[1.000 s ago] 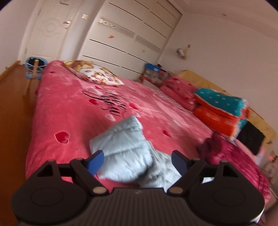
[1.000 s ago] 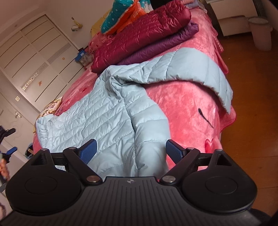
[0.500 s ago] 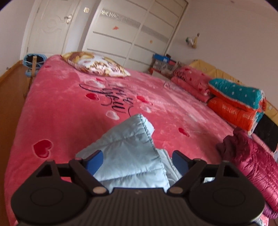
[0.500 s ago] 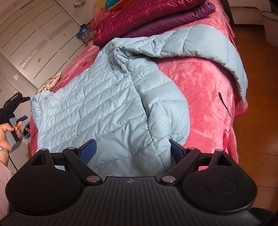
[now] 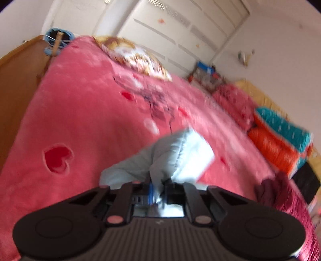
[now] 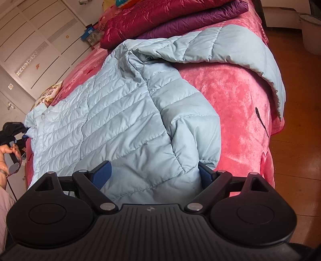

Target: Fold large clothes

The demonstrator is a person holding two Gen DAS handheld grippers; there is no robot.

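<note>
A light blue quilted jacket [image 6: 124, 124] lies spread along the near edge of the bed's pink blanket [image 6: 236, 112], one sleeve hanging over the bed's end. My left gripper [image 5: 158, 192] is shut on a bunched corner of the jacket [image 5: 180, 156], which is lifted into a fold; this view is blurred. In the right wrist view that gripper [image 6: 22, 130] shows at the jacket's far corner, held by a hand [image 6: 8, 152]. My right gripper [image 6: 154, 174] stands open, its blue pads [image 6: 102, 174] either side of the jacket's near end.
Folded maroon and purple jackets [image 6: 160, 18] lie stacked on the bed beyond the blue one. A patterned pillow [image 5: 136, 58] and teal and orange quilts [image 5: 280, 140] sit further off. Wooden floor [image 6: 297, 160] and a white bin [image 6: 311, 30] lie past the bed's end.
My left gripper moved in and down and closed on the jacket's corner, which now bunches upward. My right gripper moved closer over the jacket's near end, jaws still wide.
</note>
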